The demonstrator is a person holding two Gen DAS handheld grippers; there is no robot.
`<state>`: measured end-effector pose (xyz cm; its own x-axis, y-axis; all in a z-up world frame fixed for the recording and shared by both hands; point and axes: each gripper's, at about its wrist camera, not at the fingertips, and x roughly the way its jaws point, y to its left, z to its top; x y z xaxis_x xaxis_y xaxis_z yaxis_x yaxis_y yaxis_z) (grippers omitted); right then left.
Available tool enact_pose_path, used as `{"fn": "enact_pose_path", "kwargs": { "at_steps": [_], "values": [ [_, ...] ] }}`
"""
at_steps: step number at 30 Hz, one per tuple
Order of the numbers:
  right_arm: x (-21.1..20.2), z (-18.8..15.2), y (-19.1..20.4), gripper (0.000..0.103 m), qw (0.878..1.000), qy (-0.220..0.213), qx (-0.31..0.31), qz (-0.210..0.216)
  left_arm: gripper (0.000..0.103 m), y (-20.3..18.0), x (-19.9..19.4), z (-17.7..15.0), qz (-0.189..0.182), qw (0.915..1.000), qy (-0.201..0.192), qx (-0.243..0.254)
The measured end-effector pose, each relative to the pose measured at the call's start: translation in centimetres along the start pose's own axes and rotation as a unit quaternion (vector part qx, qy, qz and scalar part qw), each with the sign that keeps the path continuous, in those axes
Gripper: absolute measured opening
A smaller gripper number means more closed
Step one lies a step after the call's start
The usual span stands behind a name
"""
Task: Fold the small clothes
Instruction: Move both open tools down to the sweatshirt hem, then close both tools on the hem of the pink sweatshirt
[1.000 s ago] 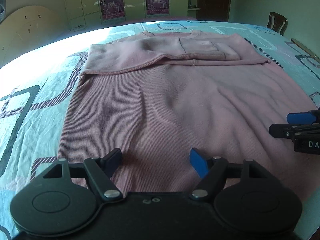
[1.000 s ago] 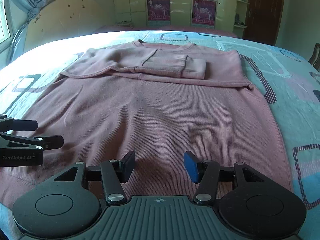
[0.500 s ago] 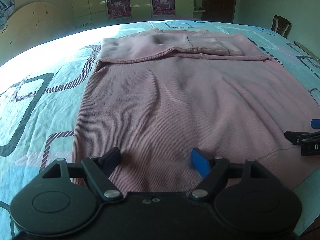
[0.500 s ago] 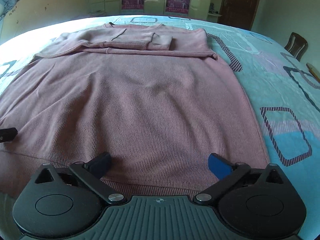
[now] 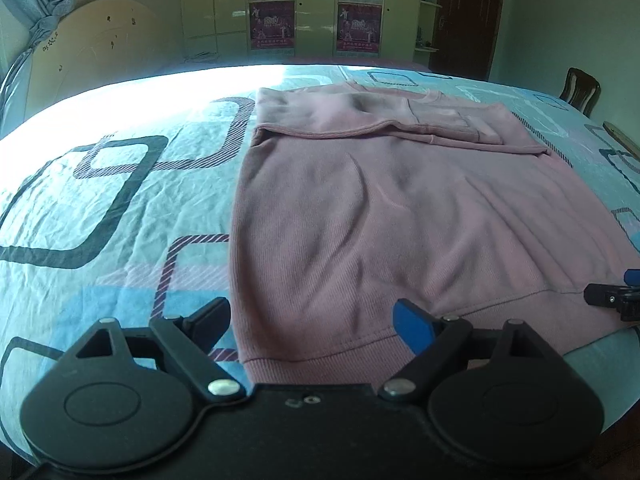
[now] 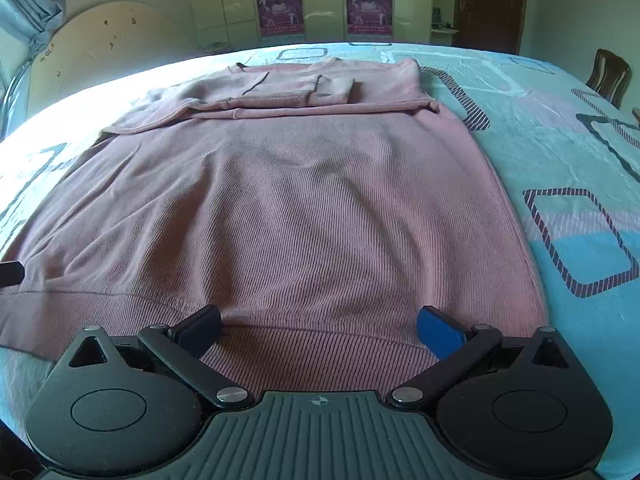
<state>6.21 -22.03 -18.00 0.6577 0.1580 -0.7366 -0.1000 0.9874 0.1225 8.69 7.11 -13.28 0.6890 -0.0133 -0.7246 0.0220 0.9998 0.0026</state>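
A pink ribbed sweater (image 5: pixel 400 216) lies flat on the bed, both sleeves folded across its chest at the far end; it also shows in the right wrist view (image 6: pixel 312 208). My left gripper (image 5: pixel 312 326) is open and empty, over the sweater's near left hem corner. My right gripper (image 6: pixel 320 330) is open wide and empty, over the hem near the right corner. The right gripper's tip shows at the right edge of the left wrist view (image 5: pixel 612 298). The left gripper's tip shows at the left edge of the right wrist view (image 6: pixel 10 274).
The bed sheet (image 5: pixel 100 208) is light blue with dark square patterns and slightly wrinkled. A wooden chair (image 6: pixel 608 74) stands at the far right. Wardrobes with posters (image 5: pixel 316 8) and a round board (image 5: pixel 96 52) stand behind the bed.
Both grippers have drawn back toward the hem and apart toward its corners. The left one shifted left. The right gripper's jaws have opened wider.
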Motion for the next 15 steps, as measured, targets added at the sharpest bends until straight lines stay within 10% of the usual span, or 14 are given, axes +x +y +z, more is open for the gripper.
{"fn": "enact_pose_path", "kwargs": {
  "at_steps": [8, 10, 15],
  "values": [
    [-3.3, -1.5, -3.1, 0.101, 0.998, -0.030, 0.017, -0.051, 0.066, 3.4, 0.6, -1.9, -0.013, 0.9963, 0.051, -0.067],
    [-3.6, -1.7, -4.4, 0.070, 0.998, -0.023, 0.034, -0.057, 0.061, 3.2, 0.6, -2.1, -0.019, 0.9964, 0.050, -0.066],
    [-4.3, -2.3, -6.9, 0.064, 0.995, -0.011, 0.080, -0.058, 0.037, 2.5, 0.6, -2.0, -0.052, 0.9941, 0.064, -0.070]
  ]
}}
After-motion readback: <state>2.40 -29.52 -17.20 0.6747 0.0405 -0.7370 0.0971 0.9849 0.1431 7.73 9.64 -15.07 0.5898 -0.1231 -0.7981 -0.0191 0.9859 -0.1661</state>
